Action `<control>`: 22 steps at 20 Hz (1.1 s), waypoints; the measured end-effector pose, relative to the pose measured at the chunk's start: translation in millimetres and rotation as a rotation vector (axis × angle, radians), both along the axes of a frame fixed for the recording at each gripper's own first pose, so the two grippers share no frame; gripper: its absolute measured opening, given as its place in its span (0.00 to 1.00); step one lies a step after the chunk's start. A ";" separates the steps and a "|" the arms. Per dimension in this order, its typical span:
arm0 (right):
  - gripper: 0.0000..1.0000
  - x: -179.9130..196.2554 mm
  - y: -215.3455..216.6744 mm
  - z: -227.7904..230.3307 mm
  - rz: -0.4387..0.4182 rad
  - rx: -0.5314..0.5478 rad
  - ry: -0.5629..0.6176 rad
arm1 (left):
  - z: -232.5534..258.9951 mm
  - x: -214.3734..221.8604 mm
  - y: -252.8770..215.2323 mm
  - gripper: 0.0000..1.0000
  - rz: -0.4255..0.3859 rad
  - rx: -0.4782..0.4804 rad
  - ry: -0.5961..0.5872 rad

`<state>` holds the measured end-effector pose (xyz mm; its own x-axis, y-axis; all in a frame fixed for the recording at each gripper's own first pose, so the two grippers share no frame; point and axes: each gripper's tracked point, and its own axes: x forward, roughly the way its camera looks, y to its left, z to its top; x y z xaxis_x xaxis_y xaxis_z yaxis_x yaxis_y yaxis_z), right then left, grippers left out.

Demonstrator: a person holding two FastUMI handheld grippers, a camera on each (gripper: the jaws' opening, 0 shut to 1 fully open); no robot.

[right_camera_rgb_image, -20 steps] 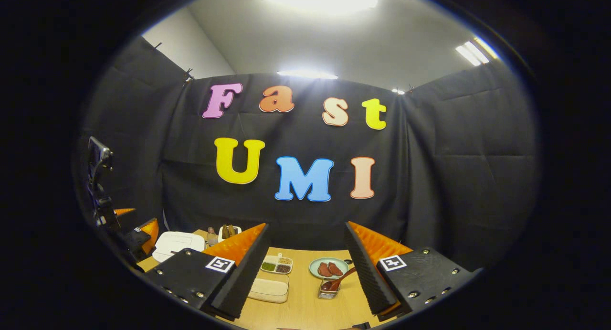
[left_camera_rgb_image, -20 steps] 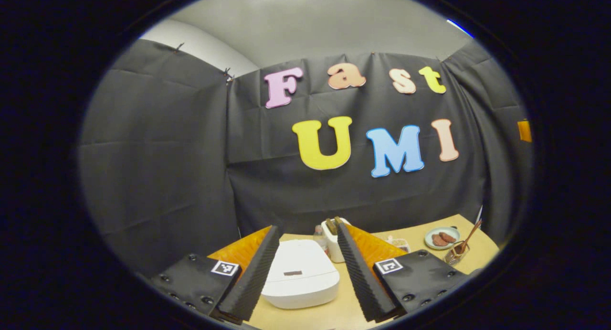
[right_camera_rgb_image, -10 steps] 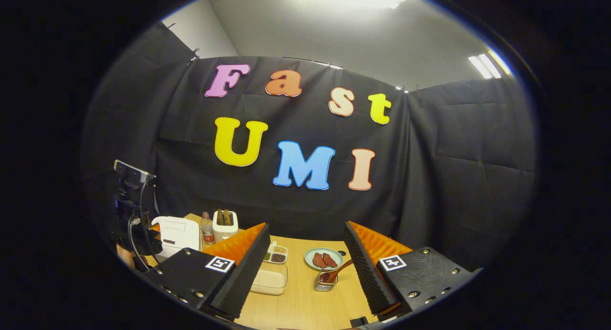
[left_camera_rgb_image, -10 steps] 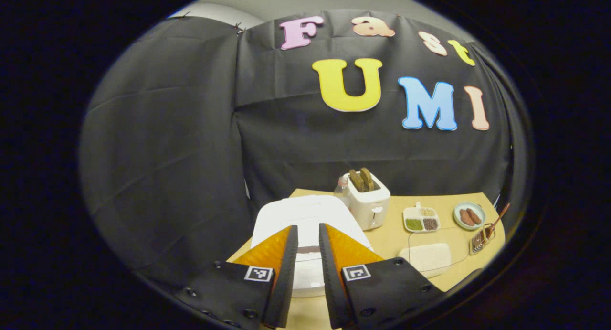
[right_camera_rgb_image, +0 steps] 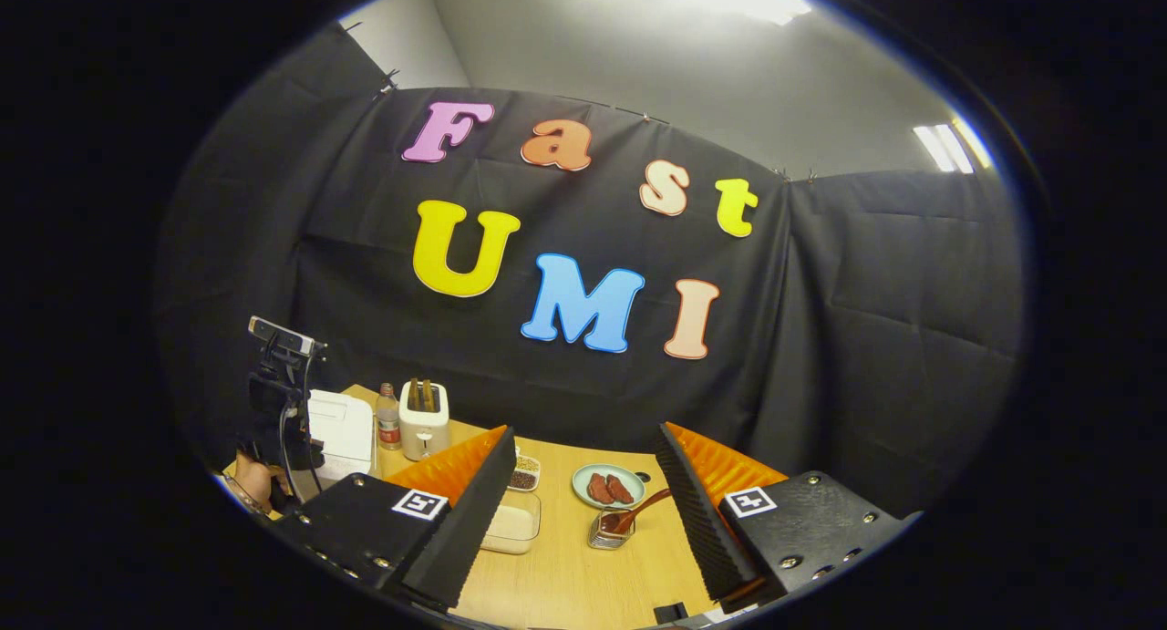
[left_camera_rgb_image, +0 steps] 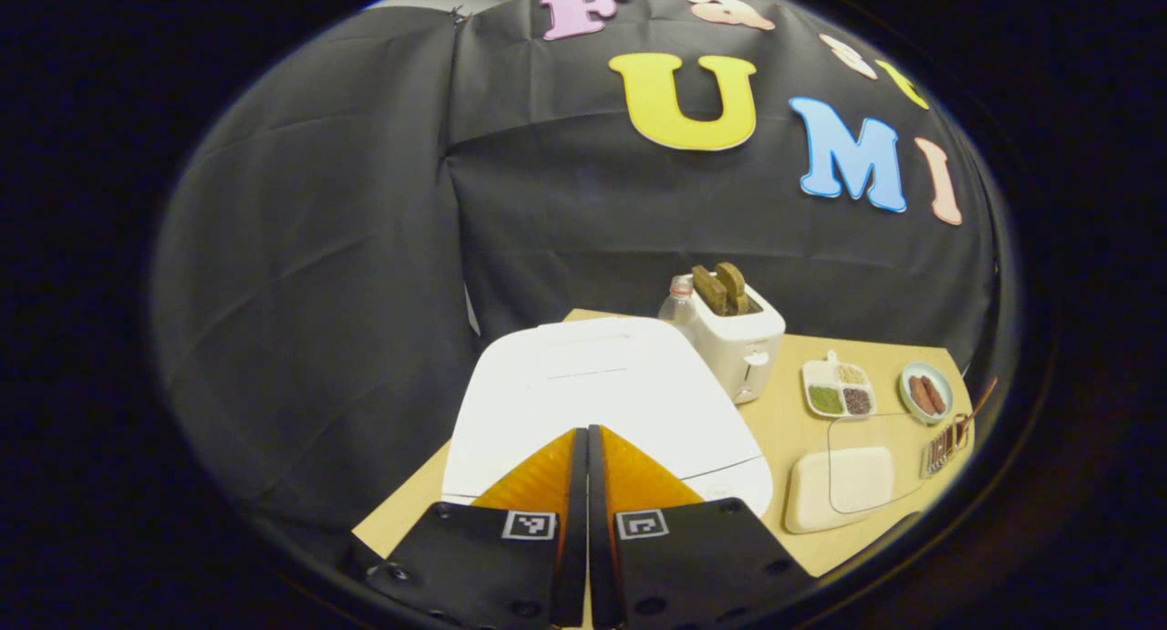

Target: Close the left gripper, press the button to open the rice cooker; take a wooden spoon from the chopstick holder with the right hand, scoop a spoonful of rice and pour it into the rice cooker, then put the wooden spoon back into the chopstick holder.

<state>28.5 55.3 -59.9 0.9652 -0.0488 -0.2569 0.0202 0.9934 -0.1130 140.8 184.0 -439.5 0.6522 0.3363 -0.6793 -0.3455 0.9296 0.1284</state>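
Note:
The white rice cooker point(left_camera_rgb_image: 593, 393) stands with its lid down at the table's left end. My left gripper point(left_camera_rgb_image: 586, 440) is shut with nothing between its fingers, its tips over the cooker's front edge. In the right gripper view the cooker point(right_camera_rgb_image: 341, 429) is far left, with the left gripper point(right_camera_rgb_image: 283, 402) and a hand point(right_camera_rgb_image: 248, 480) beside it. My right gripper point(right_camera_rgb_image: 586, 434) is open and empty above the table. Between its fingers, farther off, the wire chopstick holder point(right_camera_rgb_image: 605, 531) holds the wooden spoon point(right_camera_rgb_image: 644, 509). A clear box of rice point(right_camera_rgb_image: 511, 524) lies left of the holder.
A white toaster point(left_camera_rgb_image: 737, 340) with two slices and a small bottle point(left_camera_rgb_image: 676, 305) stand behind the cooker. A divided dish of grains point(left_camera_rgb_image: 839, 388), a plate of sausages point(right_camera_rgb_image: 605, 487) and the wooden table point(right_camera_rgb_image: 565, 580) lie toward the right. Black cloth walls close in.
My left gripper went from open to shut and moved down and forward over the rice cooker. The right gripper stayed open and shifted only slightly.

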 end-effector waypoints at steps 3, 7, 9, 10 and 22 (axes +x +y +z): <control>0.95 0.8 5.7 -0.5 0.009 -0.008 0.006 | -22.2 -0.3 0.7 0.11 0.016 -0.025 0.038; 0.95 2.7 11.1 -0.7 0.018 -0.018 0.009 | -29.2 3.5 -2.0 0.11 0.005 -0.007 0.047; 0.95 2.6 14.4 -1.0 0.025 -0.012 0.010 | -27.0 1.7 -0.7 0.10 -0.008 0.015 0.060; 0.95 2.6 14.9 0.0 0.027 -0.015 0.008 | -19.6 5.2 1.2 0.10 -0.003 0.016 0.041; 0.93 -6.0 7.9 -4.9 0.016 0.005 0.002 | 84.2 41.9 9.4 0.10 -0.025 0.143 -0.242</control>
